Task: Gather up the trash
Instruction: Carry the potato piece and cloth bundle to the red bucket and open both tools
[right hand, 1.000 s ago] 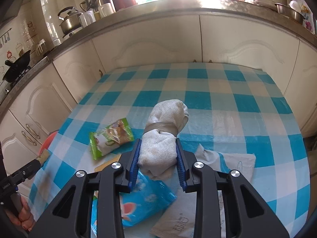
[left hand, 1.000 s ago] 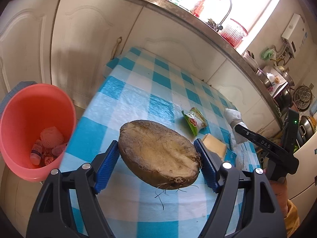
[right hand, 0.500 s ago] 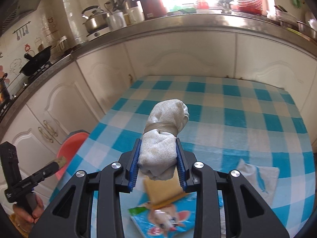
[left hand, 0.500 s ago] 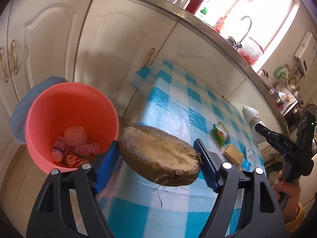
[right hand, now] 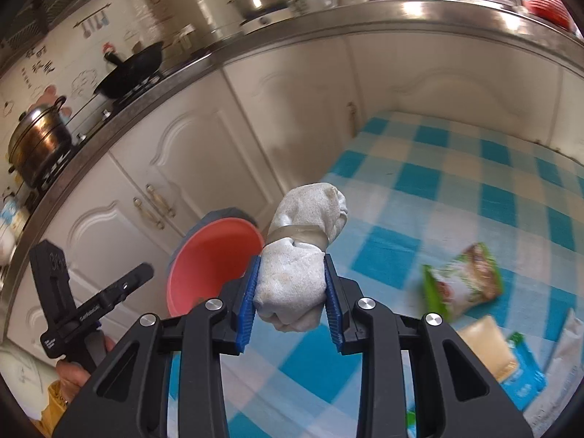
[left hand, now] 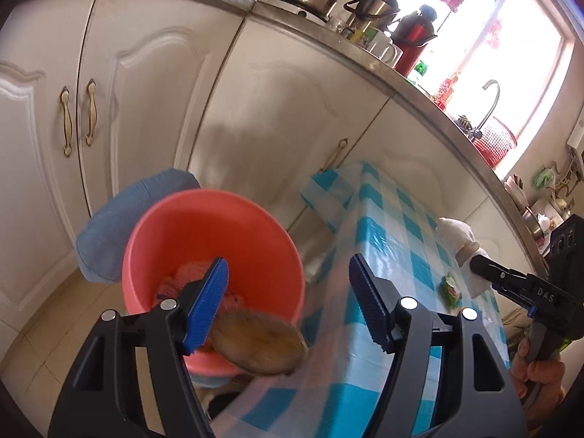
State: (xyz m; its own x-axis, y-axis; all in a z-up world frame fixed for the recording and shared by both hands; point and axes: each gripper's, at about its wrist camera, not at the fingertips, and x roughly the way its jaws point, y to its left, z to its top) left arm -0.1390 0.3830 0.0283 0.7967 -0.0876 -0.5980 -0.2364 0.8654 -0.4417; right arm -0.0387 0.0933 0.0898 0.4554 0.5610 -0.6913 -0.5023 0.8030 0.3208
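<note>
My left gripper is open above the pink bucket. The brown half potato is blurred just below the jaws, over the bucket's near rim, apart from both pads. Pink trash lies in the bucket's bottom. My right gripper is shut on a taped white cloth bundle, held above the table's left edge. The bundle and the right gripper also show in the left wrist view. The bucket shows beyond the bundle in the right wrist view.
The blue-checked table holds a green snack wrapper, a tan packet and a blue packet. A blue cloth lies behind the bucket. White cabinets stand close behind.
My left gripper swung left over the bucket, opened and let go of the potato, which is dropping. My right gripper carried the bundle left toward the bucket.
</note>
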